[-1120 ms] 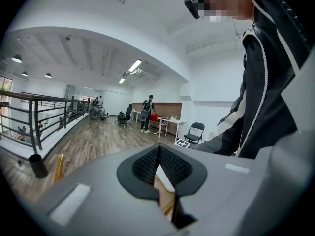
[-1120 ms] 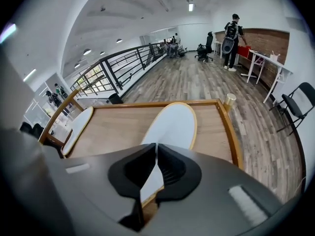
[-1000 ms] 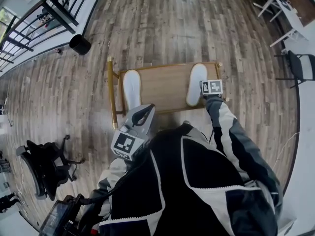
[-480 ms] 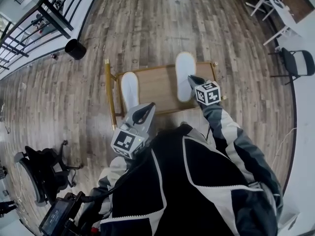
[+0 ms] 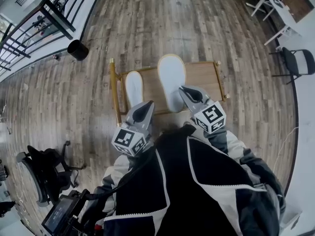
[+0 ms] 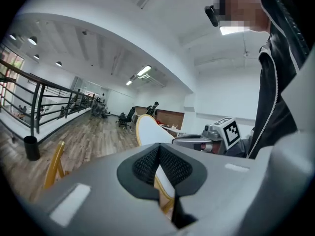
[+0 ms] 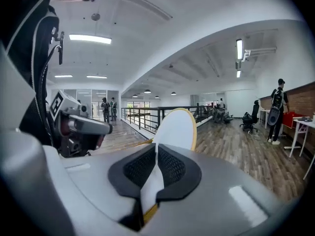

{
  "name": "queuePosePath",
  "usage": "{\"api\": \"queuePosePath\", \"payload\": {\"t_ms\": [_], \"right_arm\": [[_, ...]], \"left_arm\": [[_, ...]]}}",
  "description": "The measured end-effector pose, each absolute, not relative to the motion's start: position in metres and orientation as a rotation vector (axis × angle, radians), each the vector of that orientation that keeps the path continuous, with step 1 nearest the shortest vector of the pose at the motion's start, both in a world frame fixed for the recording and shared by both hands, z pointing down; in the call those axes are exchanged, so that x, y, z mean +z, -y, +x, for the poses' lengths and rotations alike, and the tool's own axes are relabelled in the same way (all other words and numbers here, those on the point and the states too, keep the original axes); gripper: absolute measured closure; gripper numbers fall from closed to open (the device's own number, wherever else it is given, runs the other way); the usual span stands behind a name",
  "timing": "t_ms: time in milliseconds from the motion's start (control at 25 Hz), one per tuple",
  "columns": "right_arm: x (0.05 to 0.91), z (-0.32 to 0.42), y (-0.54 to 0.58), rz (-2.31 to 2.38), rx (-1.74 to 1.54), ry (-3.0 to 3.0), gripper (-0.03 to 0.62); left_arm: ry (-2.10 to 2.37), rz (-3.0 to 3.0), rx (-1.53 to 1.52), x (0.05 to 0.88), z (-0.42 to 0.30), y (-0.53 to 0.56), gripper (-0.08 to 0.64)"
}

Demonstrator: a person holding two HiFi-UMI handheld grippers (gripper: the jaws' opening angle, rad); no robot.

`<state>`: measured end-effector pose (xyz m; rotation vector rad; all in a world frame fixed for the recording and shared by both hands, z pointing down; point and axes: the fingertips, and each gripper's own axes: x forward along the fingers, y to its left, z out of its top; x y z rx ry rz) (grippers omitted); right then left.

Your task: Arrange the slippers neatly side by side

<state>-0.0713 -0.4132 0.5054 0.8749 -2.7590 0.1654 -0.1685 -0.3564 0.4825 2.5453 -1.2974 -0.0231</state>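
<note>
Two white slippers with pale yellow rims are in play. One slipper lies flat on the left part of the low wooden table. The other slipper is lifted above the table's middle, sole toward me, with my right gripper shut on its heel end. In the right gripper view that slipper stands up out of the closed jaws. My left gripper hovers at the table's near edge just right of the flat slipper's heel, shut and empty. The raised slipper shows beyond it.
A black bin stands on the plank floor to the far left, by a black railing. An office chair is at the left, a white table and a dark chair at the right. People stand far off.
My right gripper has lifted the right-hand slipper off the table's right end and carried it left, close beside the other slipper. The left gripper has stayed put.
</note>
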Motion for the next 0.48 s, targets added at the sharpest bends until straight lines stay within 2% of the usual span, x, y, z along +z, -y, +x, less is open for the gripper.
{"api": "queuePosePath", "payload": {"t_ms": [480], "right_arm": [[0.496, -0.092, 0.377, 0.807, 0.209, 2.778, 0.572]], "left_arm": [[1.358, 2.535, -0.013, 0.481, -0.178, 0.348, 0.540]]}}
